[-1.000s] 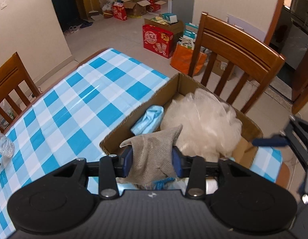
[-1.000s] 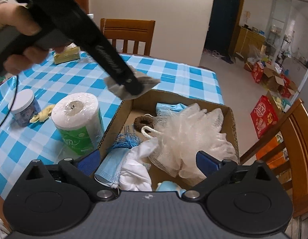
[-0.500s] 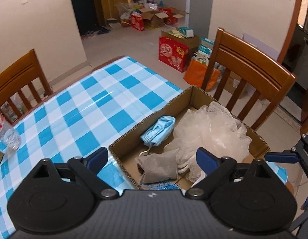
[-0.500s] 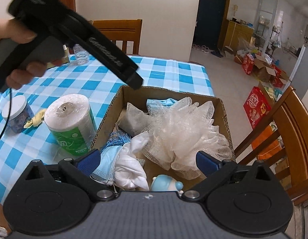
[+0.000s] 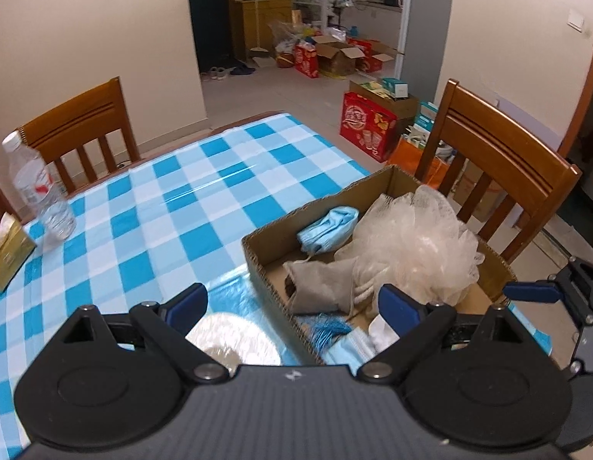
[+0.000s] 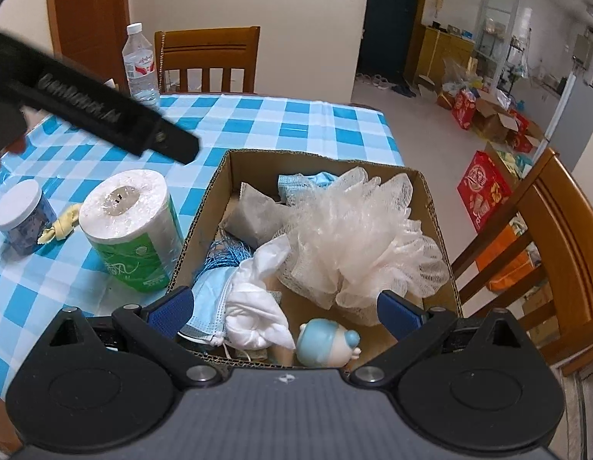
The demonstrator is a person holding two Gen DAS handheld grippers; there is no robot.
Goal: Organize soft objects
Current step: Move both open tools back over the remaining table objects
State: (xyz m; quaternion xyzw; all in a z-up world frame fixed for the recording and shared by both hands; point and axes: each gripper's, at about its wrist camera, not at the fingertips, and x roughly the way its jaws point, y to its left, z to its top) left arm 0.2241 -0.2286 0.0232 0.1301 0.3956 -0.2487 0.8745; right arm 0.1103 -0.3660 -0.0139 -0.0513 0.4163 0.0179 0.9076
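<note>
A cardboard box [image 5: 277, 222] [image 6: 434, 207] stands on the checked table and holds soft things. A grey cloth [image 5: 319, 283] [image 6: 254, 211] lies loose inside it, beside a cream mesh puff [image 5: 419, 241] [image 6: 357, 237] and a blue face mask [image 5: 327, 226]. A white cloth [image 6: 258, 299], another mask [image 6: 208, 299] and a small blue-white toy [image 6: 327, 341] sit at the box's near end. My left gripper [image 5: 292, 303] hangs open and empty over the box's left edge. My right gripper [image 6: 285, 310] is open and empty above the near end.
A wrapped paper roll [image 6: 131, 226] stands left of the box, with a lidded jar [image 6: 22, 216] and a yellow scrap [image 6: 60, 226] further left. A water bottle [image 5: 39, 191] and tissue box [image 5: 9, 249] sit far left. Wooden chairs [image 5: 495, 176] ring the table.
My left gripper opened and let go of the grey cloth, which dropped into the box. The left gripper then drew back to the left; the right gripper barely moved.
</note>
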